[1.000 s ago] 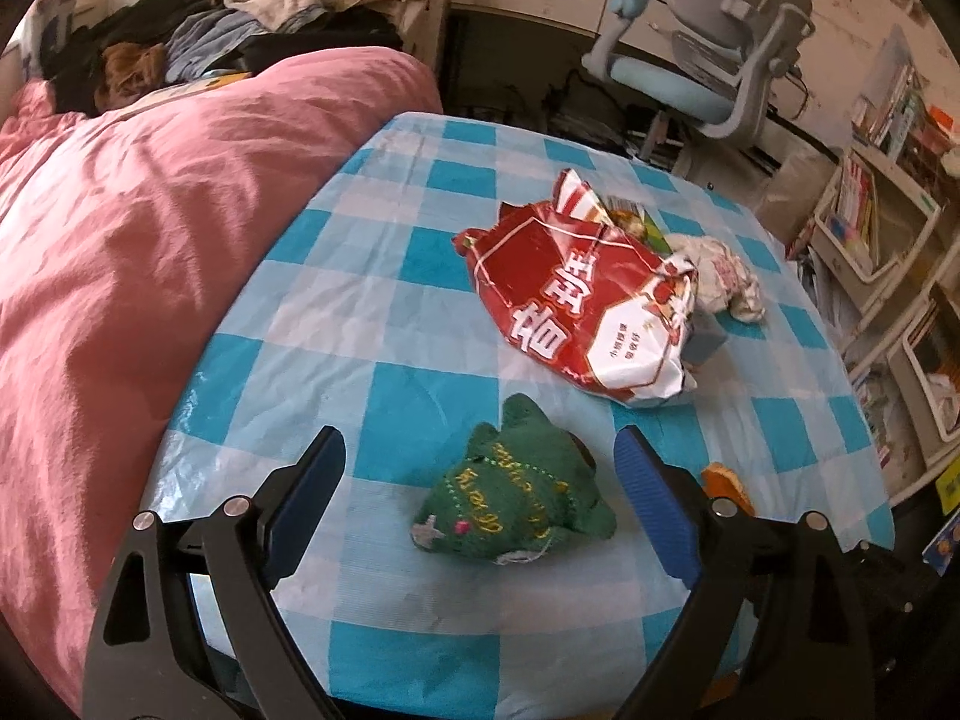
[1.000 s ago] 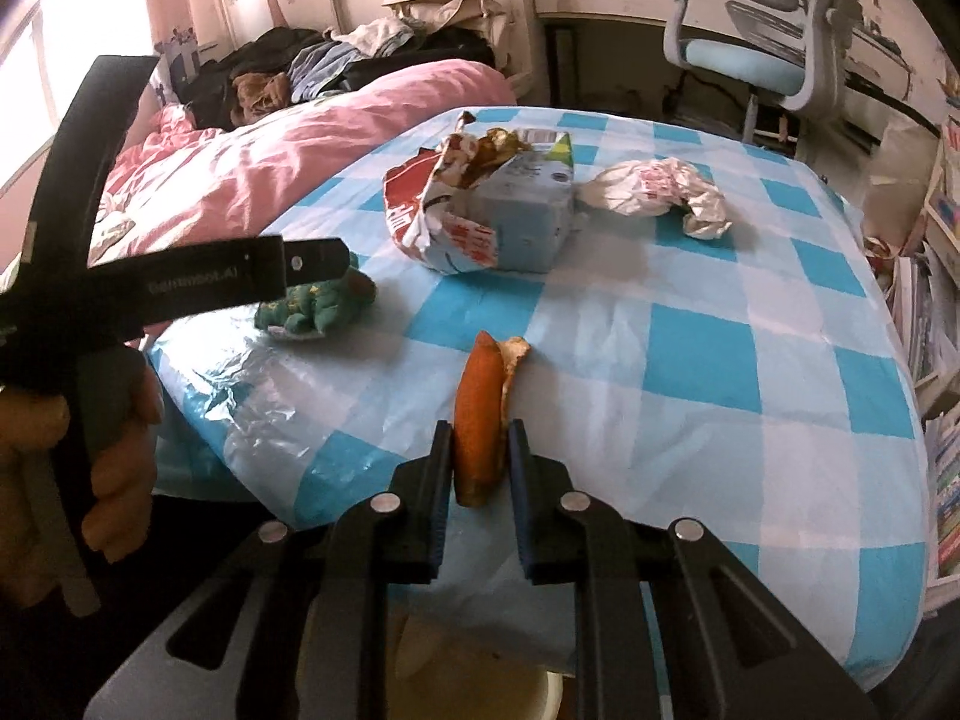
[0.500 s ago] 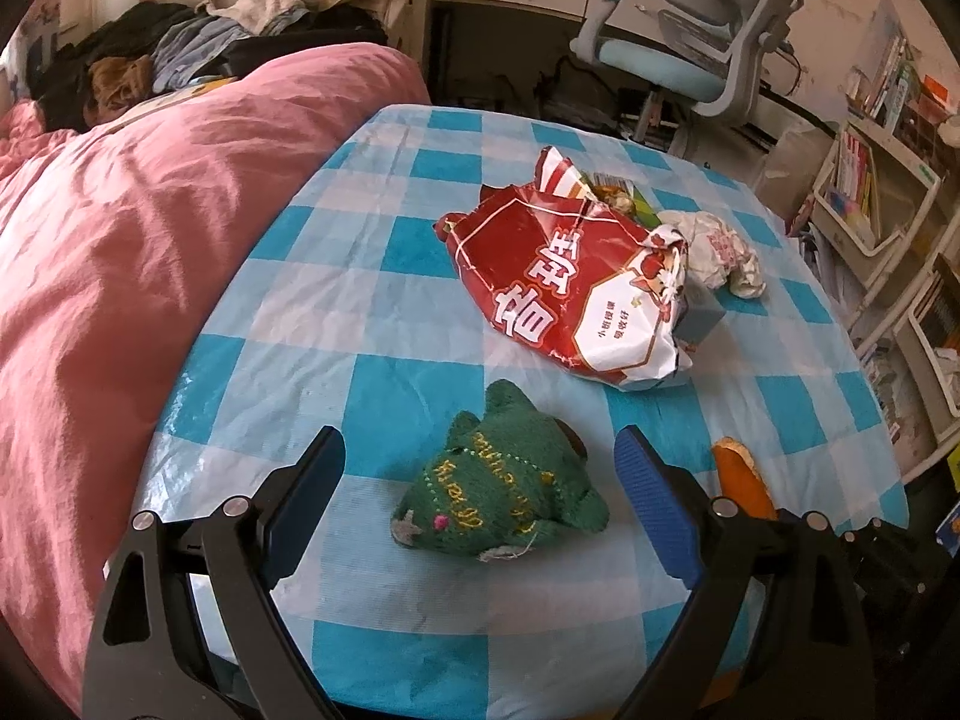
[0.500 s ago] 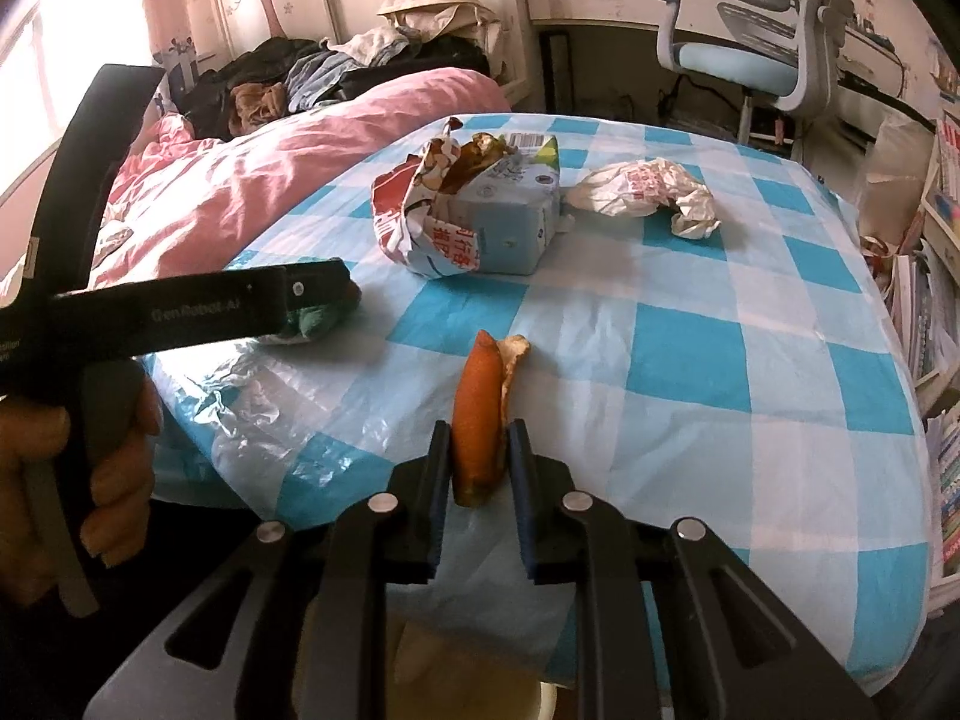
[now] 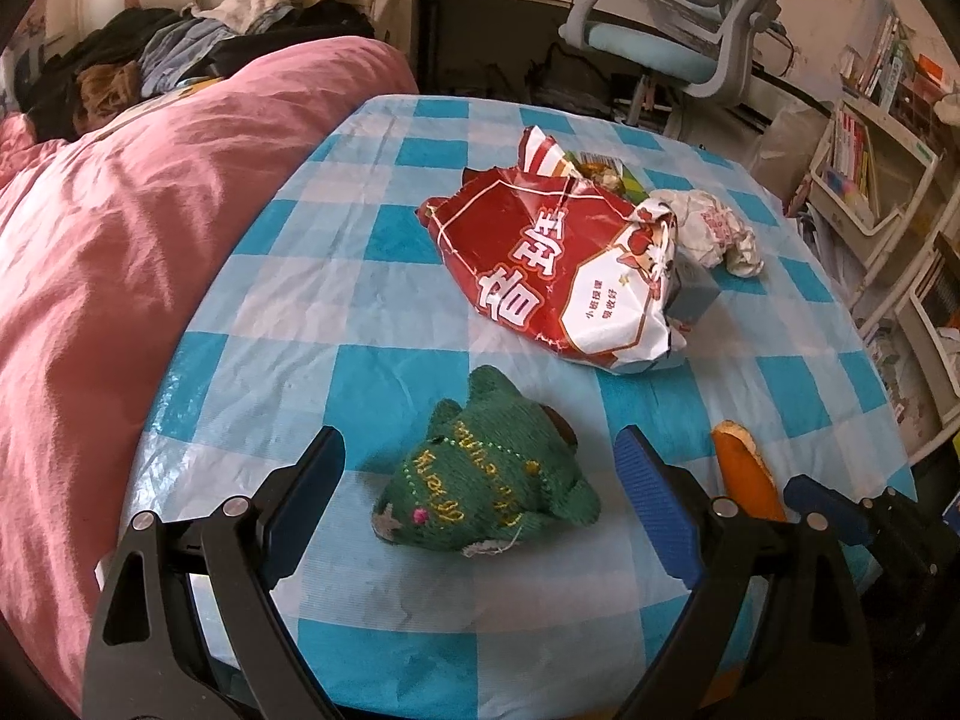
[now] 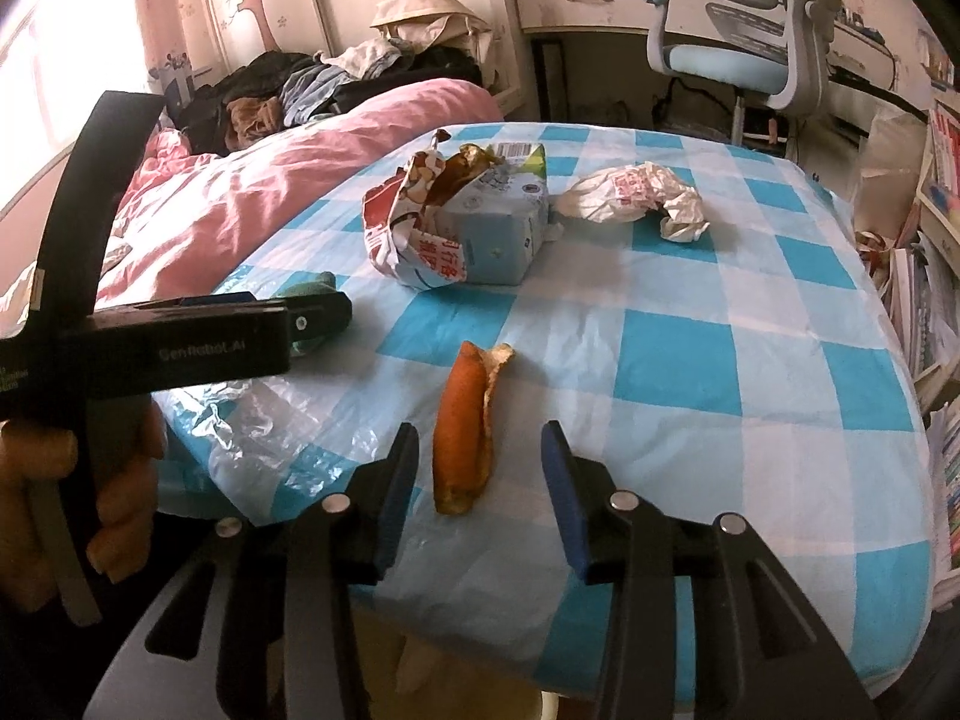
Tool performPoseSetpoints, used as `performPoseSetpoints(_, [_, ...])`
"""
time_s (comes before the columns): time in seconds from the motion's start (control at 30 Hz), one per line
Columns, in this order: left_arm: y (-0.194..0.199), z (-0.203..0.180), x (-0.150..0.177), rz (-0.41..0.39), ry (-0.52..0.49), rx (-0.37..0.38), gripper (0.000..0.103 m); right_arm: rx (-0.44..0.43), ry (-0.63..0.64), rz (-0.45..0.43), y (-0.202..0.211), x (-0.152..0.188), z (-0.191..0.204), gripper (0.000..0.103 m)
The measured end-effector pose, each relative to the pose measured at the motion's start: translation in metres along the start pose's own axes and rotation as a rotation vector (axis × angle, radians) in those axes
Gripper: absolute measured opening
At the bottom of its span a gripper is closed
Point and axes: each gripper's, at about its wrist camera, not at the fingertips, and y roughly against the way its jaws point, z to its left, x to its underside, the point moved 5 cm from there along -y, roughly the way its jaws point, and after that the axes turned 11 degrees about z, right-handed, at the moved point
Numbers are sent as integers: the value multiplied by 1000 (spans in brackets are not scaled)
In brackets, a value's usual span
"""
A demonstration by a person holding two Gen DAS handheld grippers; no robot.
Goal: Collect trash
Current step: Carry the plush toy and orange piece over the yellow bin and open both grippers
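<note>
Both grippers gape. Right gripper [image 6: 480,474] fingers just opened; orange peel [image 6: 463,429] lies free between them near the worktop [image 6: 690,360] edge. Left gripper [image 5: 480,480] fingers straddle a green knitted toy [image 5: 489,477], not touching.

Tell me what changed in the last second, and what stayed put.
The right gripper has just opened its jaws and let go of the orange peel, which now lies loose between them near the table's edge. The left gripper is open around the green knitted toy as before, not gripping it. The red snack bag, milk carton and crumpled wrapper have not moved.
</note>
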Motion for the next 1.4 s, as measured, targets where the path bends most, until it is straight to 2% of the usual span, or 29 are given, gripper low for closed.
performPoseSetpoints(0.1, [-3, 0, 1, 11, -7, 1, 85, -1, 3, 3, -1, 0, 0, 42])
performPoseSetpoints(0.17, [-6, 0, 1, 20, -14, -14, 68, 0, 5, 2, -1, 1, 0, 40])
performPoseSetpoints(0.27, [-4, -1, 1, 12, -27, -11, 54, 1, 10, 3, -2, 0, 1, 30])
performPoseSetpoints(0.3, [-3, 0, 1, 10, -24, 1, 53, -4, 10, 3, -2, 1, 1, 22])
performPoseSetpoints(0.33, [-2, 1, 1, 7, -17, 18, 51, -11, 9, 5, -2, 1, 1, 20])
performPoseSetpoints(0.6, [23, 14, 3, -75, 68, 135, 50, -46, 40, -19, 11, 2, 14, 18])
performPoseSetpoints(0.77, [37, 13, 18, -98, 62, 146, 50, -76, 67, -23, 23, 9, 25, 18])
performPoseSetpoints(0.87, [47, 13, 34, -105, 76, 155, 50, -91, 96, -6, 32, 26, 34, 18])
performPoseSetpoints(1.17, [64, 2, 89, -73, 89, 167, 51, -112, 155, 92, 45, 80, 54, 18])
performPoseSetpoints(1.37, [64, -2, 131, 25, 104, 142, 51, -90, 154, 166, 42, 107, 55, 20])
performPoseSetpoints(1.4, [63, -3, 140, 46, 104, 137, 52, -84, 142, 172, 42, 109, 53, 25])
